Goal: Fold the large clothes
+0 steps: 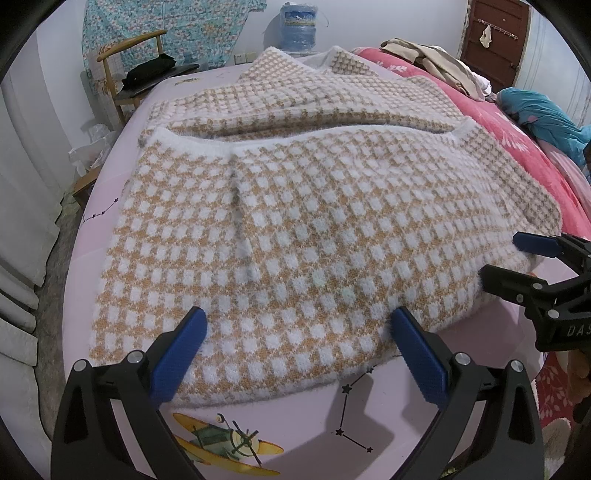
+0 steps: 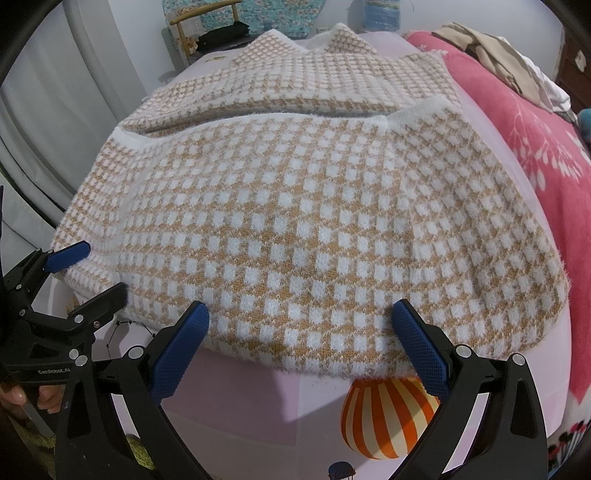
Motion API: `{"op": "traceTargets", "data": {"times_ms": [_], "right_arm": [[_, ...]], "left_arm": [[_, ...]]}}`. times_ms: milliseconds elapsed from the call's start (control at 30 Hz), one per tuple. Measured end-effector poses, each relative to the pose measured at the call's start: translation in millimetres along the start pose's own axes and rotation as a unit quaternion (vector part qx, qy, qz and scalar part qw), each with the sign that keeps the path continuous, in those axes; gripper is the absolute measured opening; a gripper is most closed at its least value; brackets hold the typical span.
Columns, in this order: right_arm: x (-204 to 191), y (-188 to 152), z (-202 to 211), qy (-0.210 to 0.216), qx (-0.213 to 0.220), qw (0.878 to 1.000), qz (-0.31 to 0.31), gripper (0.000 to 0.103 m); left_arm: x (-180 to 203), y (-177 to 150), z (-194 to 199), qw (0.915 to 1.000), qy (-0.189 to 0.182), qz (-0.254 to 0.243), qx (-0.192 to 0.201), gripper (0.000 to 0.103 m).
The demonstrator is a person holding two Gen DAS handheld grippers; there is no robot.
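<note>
A large fuzzy sweater (image 1: 295, 206), tan and white checked with white trim, lies spread on the pink bed sheet (image 1: 321, 417); its near half is folded over the far half. It also fills the right wrist view (image 2: 303, 221). My left gripper (image 1: 297, 325) is open, its blue pads just above the sweater's near hem. My right gripper (image 2: 301, 317) is open over the near hem further right. Each gripper shows in the other's view, the right one (image 1: 517, 258) at the sweater's right edge and the left one (image 2: 99, 269) at its left edge.
A red floral blanket (image 1: 517, 147) with beige clothes (image 1: 436, 59) and a teal garment (image 1: 543, 114) lies along the right of the bed. A wooden chair (image 1: 129, 74) with black items and a water jug (image 1: 299, 29) stand behind. White panels line the left.
</note>
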State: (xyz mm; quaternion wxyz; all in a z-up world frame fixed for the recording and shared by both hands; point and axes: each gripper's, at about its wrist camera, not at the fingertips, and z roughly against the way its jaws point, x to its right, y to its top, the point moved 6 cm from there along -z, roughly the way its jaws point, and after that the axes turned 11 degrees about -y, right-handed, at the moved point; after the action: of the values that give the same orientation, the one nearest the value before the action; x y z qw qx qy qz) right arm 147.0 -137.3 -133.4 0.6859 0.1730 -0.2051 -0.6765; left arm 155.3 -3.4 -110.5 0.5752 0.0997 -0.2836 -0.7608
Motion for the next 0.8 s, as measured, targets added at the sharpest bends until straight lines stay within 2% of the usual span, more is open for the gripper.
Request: {"op": "traceTargets", "data": {"times_ms": [800], "right_arm": [[2.2, 6.3, -0.4, 0.007, -0.013, 1.0, 0.005, 0.095]], "left_arm": [[-0.9, 2.7, -1.3, 0.9993, 0.013, 0.018, -0.03, 0.098]]}}
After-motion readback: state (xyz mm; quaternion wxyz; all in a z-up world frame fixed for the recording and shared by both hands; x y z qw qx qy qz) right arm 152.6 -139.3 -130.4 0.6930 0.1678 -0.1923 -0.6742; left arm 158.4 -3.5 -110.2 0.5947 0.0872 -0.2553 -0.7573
